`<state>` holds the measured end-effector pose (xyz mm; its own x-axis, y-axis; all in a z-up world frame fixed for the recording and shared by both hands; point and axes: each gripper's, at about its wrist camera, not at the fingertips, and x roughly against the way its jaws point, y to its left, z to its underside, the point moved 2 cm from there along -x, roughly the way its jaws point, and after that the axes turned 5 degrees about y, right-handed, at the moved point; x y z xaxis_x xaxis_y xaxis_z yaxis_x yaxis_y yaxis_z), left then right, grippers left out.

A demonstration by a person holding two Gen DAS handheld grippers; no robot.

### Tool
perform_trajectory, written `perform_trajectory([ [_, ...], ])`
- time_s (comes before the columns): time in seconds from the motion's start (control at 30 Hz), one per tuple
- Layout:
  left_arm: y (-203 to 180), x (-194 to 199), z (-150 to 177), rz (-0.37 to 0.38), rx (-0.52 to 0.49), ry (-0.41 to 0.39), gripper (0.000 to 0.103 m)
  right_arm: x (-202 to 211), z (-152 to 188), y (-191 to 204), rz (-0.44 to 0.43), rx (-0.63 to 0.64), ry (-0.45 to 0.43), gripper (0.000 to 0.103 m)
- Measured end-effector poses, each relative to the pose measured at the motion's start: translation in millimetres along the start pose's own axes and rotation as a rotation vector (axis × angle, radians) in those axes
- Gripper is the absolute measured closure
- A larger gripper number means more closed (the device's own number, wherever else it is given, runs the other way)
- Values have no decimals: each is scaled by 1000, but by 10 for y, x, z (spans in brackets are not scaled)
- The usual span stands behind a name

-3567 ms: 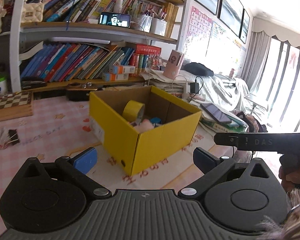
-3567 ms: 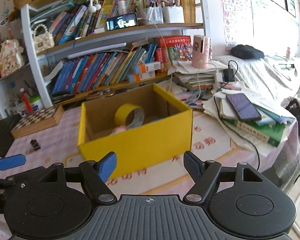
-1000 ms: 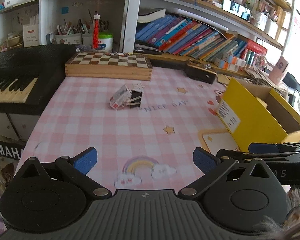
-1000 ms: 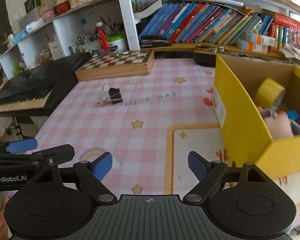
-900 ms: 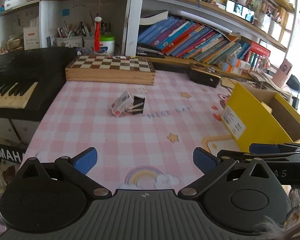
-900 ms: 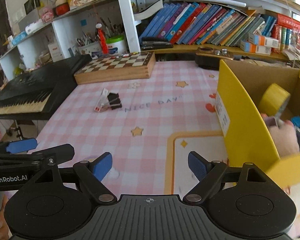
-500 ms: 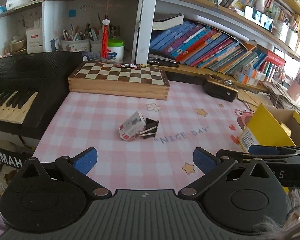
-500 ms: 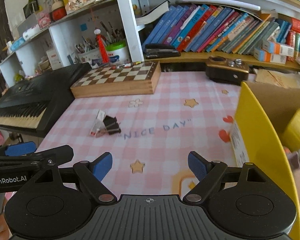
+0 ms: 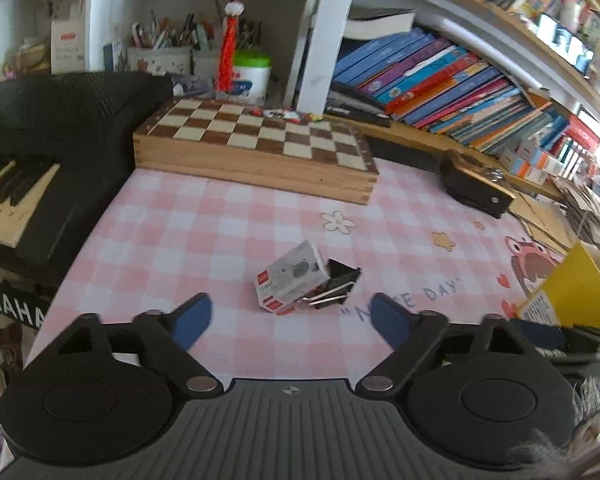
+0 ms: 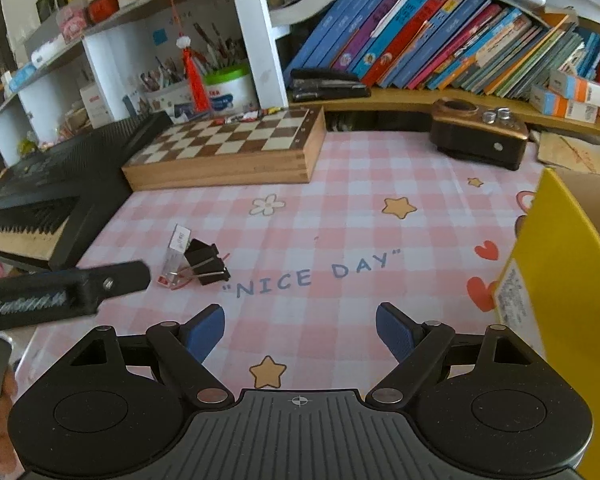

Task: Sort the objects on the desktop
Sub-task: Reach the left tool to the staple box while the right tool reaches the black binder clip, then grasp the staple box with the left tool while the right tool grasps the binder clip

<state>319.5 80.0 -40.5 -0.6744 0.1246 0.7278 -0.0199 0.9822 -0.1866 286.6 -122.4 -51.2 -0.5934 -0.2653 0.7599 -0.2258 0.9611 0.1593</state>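
Observation:
A small grey-and-white box lies on the pink checked mat, touching a black binder clip. Both lie just beyond my open, empty left gripper, between its fingertips. In the right wrist view the box and the clip lie ahead and left of my open, empty right gripper. The left gripper's body shows there as a black bar close beside the box. The yellow cardboard box stands at the right; its corner also shows in the left wrist view.
A wooden chessboard case lies at the back of the mat. A black keyboard runs along the left. A dark wooden radio sits at the back right. Bookshelves with books and pen pots stand behind.
Both grippers have swung left, away from the yellow box, and moved in toward the small box and binder clip. The left gripper has come close to them. Both stayed open.

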Motion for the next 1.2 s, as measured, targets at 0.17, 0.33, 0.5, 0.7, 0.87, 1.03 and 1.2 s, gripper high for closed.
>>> perform_trajectory([
  [0.17,46,-232,-114,13,69,18,34,-107,-47,78,-11,50,2,18],
  [0.33,75,-428,-199,30,137,31,43,-218,-82,161,-26,101,10,18],
  [0.5,142,-582,-253,67,209,36,43,-283,-111,275,-58,177,0,18],
  [0.7,199,-698,-250,105,267,72,43,-417,-152,408,-94,257,-4,18],
  [0.87,174,-634,-248,89,188,54,48,-528,-184,483,-94,320,-6,18],
  [1.03,282,-458,-250,87,209,48,54,-594,-210,527,-123,337,-9,18],
  [1.2,342,-258,-238,70,172,20,54,-673,-223,593,-133,354,-8,18],
])
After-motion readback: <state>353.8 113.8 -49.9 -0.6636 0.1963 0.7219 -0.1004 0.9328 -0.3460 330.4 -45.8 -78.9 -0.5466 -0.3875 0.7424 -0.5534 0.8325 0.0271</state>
